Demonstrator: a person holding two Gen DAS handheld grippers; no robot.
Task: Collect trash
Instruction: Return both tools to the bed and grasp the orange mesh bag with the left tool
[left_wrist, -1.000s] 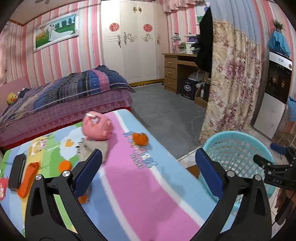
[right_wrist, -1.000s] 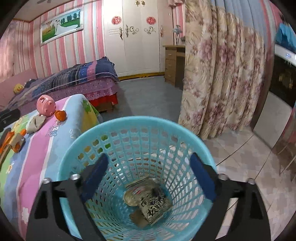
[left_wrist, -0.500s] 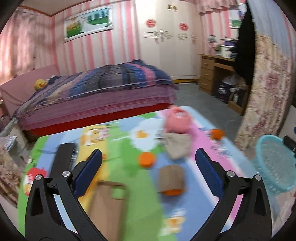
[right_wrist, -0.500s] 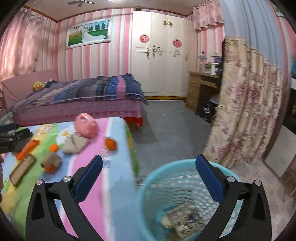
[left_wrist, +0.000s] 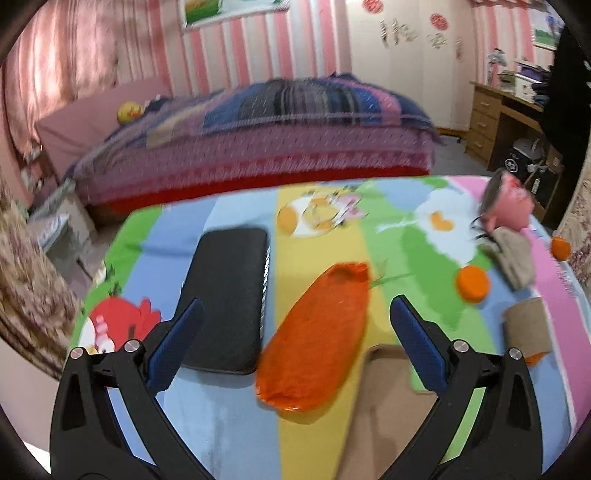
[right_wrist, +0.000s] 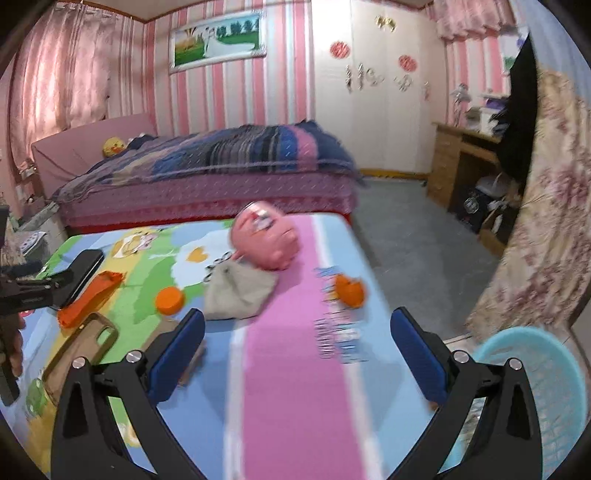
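Note:
An orange wrapper (left_wrist: 316, 339) lies on the colourful tablecloth (left_wrist: 229, 424), right in front of my open, empty left gripper (left_wrist: 295, 343). It also shows in the right wrist view (right_wrist: 88, 299). Orange peel pieces (left_wrist: 472, 284) (right_wrist: 350, 291) and a round orange piece (right_wrist: 169, 300) lie on the cloth. A brown cardboard roll (left_wrist: 526, 330) lies at the right. My right gripper (right_wrist: 295, 350) is open and empty above the table's pink stripe. The turquoise trash basket (right_wrist: 535, 373) stands on the floor at the lower right.
A black case (left_wrist: 229, 295), a tan phone case (right_wrist: 79, 354), a pink piggy bank (right_wrist: 267, 242) and a grey cloth pouch (right_wrist: 238, 291) lie on the table. A bed (right_wrist: 221, 173) stands behind it, a floral curtain (right_wrist: 546, 206) to the right.
Both grippers have swung left, away from the basket and over the table. The left gripper has come close to the orange wrapper. The right view now faces the tabletop.

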